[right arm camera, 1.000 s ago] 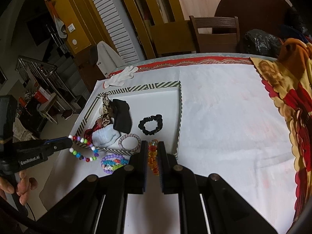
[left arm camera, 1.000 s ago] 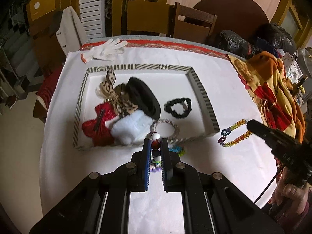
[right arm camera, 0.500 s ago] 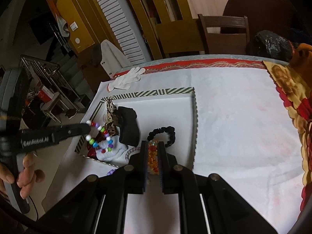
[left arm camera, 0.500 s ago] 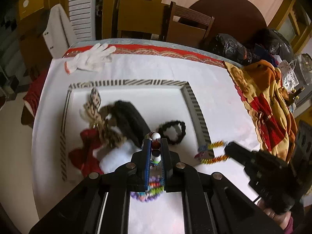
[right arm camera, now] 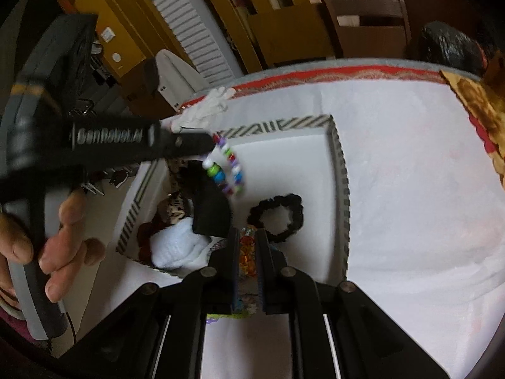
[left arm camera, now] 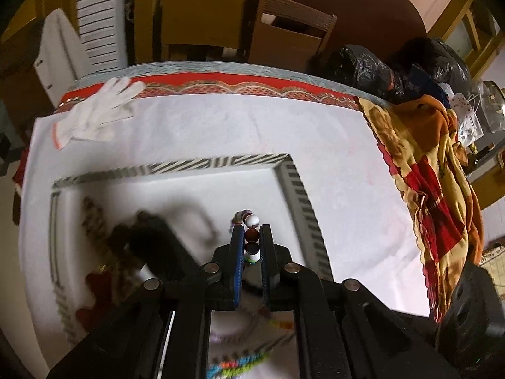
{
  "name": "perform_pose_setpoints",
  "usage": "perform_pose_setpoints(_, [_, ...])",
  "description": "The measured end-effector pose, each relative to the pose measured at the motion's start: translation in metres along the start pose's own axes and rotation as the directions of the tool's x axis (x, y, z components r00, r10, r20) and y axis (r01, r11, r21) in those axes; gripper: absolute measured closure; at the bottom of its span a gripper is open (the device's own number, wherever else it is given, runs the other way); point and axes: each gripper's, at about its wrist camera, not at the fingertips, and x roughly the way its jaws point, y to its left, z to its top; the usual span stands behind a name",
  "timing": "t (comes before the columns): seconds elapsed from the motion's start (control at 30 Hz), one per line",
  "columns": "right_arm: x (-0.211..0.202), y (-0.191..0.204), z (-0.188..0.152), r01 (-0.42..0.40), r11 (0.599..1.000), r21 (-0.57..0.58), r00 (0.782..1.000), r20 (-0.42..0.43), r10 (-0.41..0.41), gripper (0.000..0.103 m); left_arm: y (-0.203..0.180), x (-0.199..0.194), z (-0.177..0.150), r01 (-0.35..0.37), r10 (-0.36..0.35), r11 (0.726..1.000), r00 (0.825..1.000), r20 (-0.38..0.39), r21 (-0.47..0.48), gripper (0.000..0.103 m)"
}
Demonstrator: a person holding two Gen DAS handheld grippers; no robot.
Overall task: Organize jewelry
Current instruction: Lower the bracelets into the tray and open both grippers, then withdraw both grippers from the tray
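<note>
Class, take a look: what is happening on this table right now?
A person with two handheld grippers is sorting jewelry into a striped tray. The left gripper is shut on a multicolored bead bracelet, held above the tray. The right gripper is shut on an orange bead bracelet near the black scrunchie.

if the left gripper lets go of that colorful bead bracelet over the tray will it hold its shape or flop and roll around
Probably flop: the bead bracelet hangs in a loose, sagging loop from the left gripper, so it looks strung, not rigid. Its round beads might scatter slightly on landing, but the striped tray has a raised rim that should contain it.
</note>
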Motion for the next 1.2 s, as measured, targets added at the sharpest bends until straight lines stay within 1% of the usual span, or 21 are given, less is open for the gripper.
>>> perform_pose_setpoints(0.1, [0.013,-0.015,-0.002,0.051,0.998,0.032,0.998,-0.047,-0.049,0.094,0.004,0.022,0.006,-0.032,0.033,0.999,0.999,-0.019,0.01,0.097])
perform_pose_setpoints(0.2, [0.023,-0.025,-0.006,0.079,0.996,0.051,0.994,-0.083,-0.075,0.094,0.019,0.042,0.006,-0.07,0.069,0.997,0.996,-0.054,-0.013,0.097])
perform_pose_setpoints(0.37, [0.037,-0.03,-0.011,0.123,0.992,0.027,0.985,-0.122,-0.119,0.094,0.042,0.055,0.0,-0.108,0.104,0.993,0.991,-0.088,-0.047,0.097])
perform_pose_setpoints(0.5, [0.045,-0.031,-0.01,0.141,0.99,0.025,0.981,-0.136,-0.136,0.093,0.05,0.058,-0.003,-0.151,0.145,0.986,0.985,-0.088,-0.066,0.097])
perform_pose_setpoints(0.57, [0.049,-0.029,-0.01,0.157,0.988,0.01,0.978,-0.14,-0.154,0.09,0.051,0.058,-0.004,-0.153,0.146,0.985,0.985,-0.088,-0.076,0.095])
perform_pose_setpoints(0.6, [0.049,-0.028,-0.01,0.169,0.986,0.002,0.976,-0.141,-0.167,0.085,0.05,0.058,-0.004,-0.155,0.148,0.985,0.985,-0.085,-0.075,0.09])
perform_pose_setpoints(0.63, [0.049,-0.027,-0.01,0.182,0.983,-0.007,0.973,-0.143,-0.182,0.081,0.05,0.056,-0.005,-0.159,0.154,0.985,0.985,-0.079,-0.072,0.082])
perform_pose_setpoints(0.67, [0.047,-0.027,-0.01,0.185,0.983,-0.01,0.973,-0.142,-0.184,0.078,0.048,0.054,-0.006,-0.163,0.158,0.984,0.985,-0.072,-0.066,0.079])
perform_pose_setpoints(0.7, [0.046,-0.028,-0.009,0.181,0.984,-0.006,0.974,-0.14,-0.18,0.073,0.046,0.053,-0.007,-0.167,0.163,0.984,0.984,-0.065,-0.058,0.075])
perform_pose_setpoints(0.8, [0.036,-0.027,-0.008,0.153,0.988,0.011,0.98,-0.131,-0.15,0.071,0.042,0.046,-0.01,-0.185,0.183,0.982,0.982,-0.051,-0.039,0.074])
perform_pose_setpoints(0.97, [0.017,-0.025,-0.012,0.138,0.99,0.026,0.987,-0.09,-0.136,0.066,0.037,0.03,-0.016,-0.215,0.215,0.976,0.976,-0.017,-0.026,0.074])
perform_pose_setpoints(1.03, [0.012,-0.023,-0.013,0.146,0.989,0.021,0.987,-0.077,-0.144,0.062,0.035,0.022,-0.02,-0.227,0.227,0.974,0.974,-0.002,-0.022,0.074])
perform_pose_setpoints(1.2, [0.005,-0.02,-0.017,0.174,0.985,0.008,0.983,-0.066,-0.173,0.059,0.031,0.0,-0.038,-0.262,0.262,0.965,0.965,0.027,-0.017,0.074])
